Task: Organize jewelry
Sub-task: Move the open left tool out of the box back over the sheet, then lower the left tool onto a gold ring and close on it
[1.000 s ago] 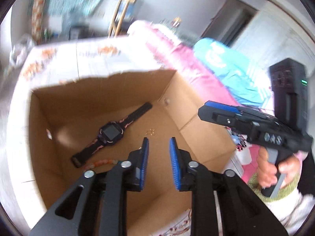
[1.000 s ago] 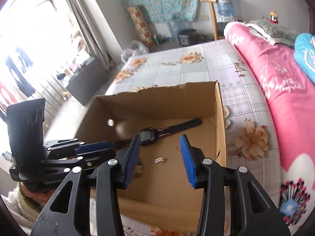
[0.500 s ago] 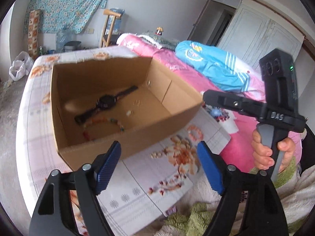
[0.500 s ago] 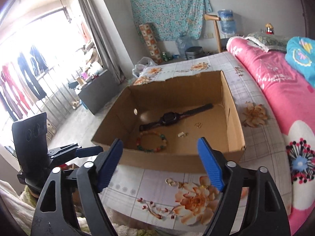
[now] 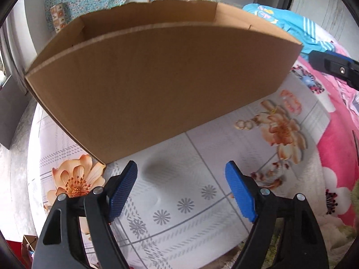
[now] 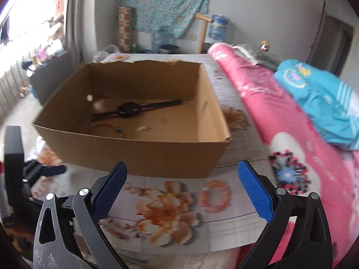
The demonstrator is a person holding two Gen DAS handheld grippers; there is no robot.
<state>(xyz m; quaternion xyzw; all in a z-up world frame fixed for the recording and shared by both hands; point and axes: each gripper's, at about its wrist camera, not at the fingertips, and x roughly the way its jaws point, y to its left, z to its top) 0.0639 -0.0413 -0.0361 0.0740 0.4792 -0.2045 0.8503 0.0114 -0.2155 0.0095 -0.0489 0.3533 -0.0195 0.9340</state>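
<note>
Left wrist view: left gripper (image 5: 180, 192) spread wide, empty, low centre; cardboard box (image 5: 157, 85) wall fills upper frame; rings (image 5: 243, 124) on sheet, right of centre.

Right wrist view: right gripper (image 6: 182, 191) wide, empty; orange bracelet (image 6: 215, 196) lower centre-right, between pads; watch (image 6: 129, 110) inside box. Judged: pickup step; next, descend and close on bracelet.

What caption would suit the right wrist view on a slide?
Open right gripper above an orange bead bracelet on the floral sheet, in front of a cardboard box holding a black watch.
</note>
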